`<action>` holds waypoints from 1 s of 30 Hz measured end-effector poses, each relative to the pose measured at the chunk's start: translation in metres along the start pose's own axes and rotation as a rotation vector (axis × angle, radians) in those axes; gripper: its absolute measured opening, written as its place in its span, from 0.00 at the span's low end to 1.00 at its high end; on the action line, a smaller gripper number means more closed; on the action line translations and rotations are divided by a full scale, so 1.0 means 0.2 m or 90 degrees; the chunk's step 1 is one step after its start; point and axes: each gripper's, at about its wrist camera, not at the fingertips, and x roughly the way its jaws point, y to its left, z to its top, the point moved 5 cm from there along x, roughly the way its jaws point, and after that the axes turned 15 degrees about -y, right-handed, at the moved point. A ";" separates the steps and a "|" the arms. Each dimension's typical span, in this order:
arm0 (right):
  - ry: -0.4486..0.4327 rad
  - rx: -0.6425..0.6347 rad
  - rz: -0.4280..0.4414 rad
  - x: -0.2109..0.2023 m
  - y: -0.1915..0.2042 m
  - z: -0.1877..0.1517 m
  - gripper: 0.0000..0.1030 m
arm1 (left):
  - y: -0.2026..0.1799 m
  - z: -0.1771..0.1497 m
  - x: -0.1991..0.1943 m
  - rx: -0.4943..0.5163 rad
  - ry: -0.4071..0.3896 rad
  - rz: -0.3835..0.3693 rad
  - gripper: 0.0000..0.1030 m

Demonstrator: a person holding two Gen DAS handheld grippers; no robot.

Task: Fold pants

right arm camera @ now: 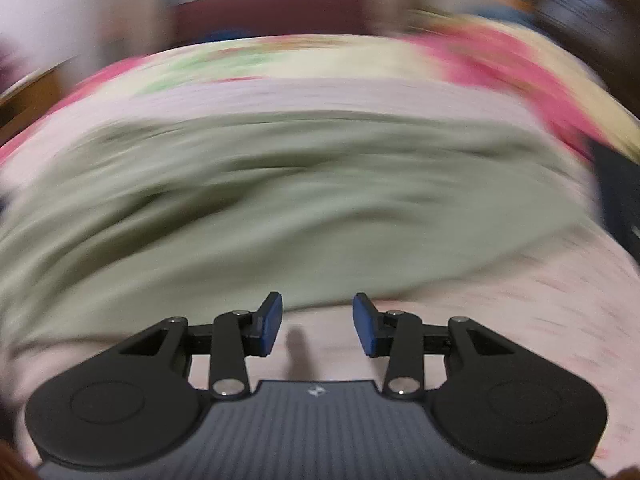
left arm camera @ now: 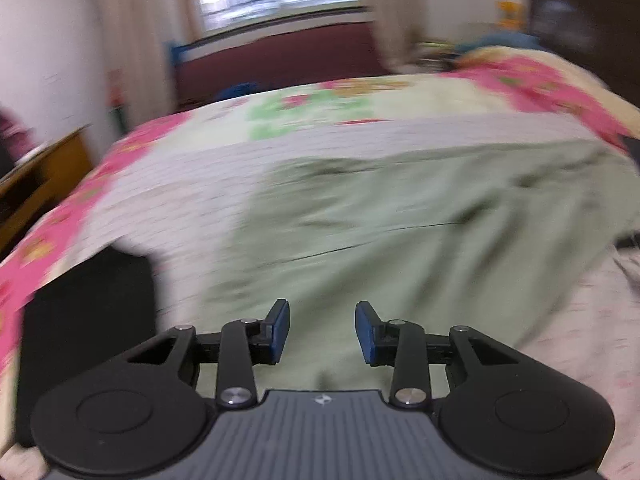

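From the left wrist, the left gripper [left arm camera: 322, 330] hangs released and empty over the pale green pants [left arm camera: 400, 232], which lie rumpled on the bed [left arm camera: 176, 184], while from the right wrist (badly blurred) the right gripper [right arm camera: 317, 324], also released, hovers at their near edge, so folding looks barely started.
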 end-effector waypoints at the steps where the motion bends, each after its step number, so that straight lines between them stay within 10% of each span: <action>1: -0.003 0.035 -0.031 0.03 -0.13 0.02 0.39 | -0.10 0.02 0.04 0.010 0.002 -0.027 0.49; 12: -0.057 0.322 -0.089 0.42 -0.72 0.15 0.44 | -0.85 0.14 0.40 0.074 0.007 -0.201 0.49; 15: -0.058 0.364 -0.083 0.46 -0.76 0.14 0.02 | -0.94 0.12 0.43 0.090 0.018 -0.216 0.49; 17: -0.061 0.407 -0.058 0.43 -0.79 0.14 0.03 | -0.98 0.12 0.45 0.099 0.022 -0.223 0.49; 25: -0.121 0.375 -0.061 -0.04 -0.96 0.20 0.02 | -1.05 0.17 0.36 0.095 -0.005 -0.260 0.52; 30: -0.022 0.314 -0.145 0.01 -1.04 0.00 0.03 | -1.13 0.08 0.36 0.098 0.033 -0.283 0.57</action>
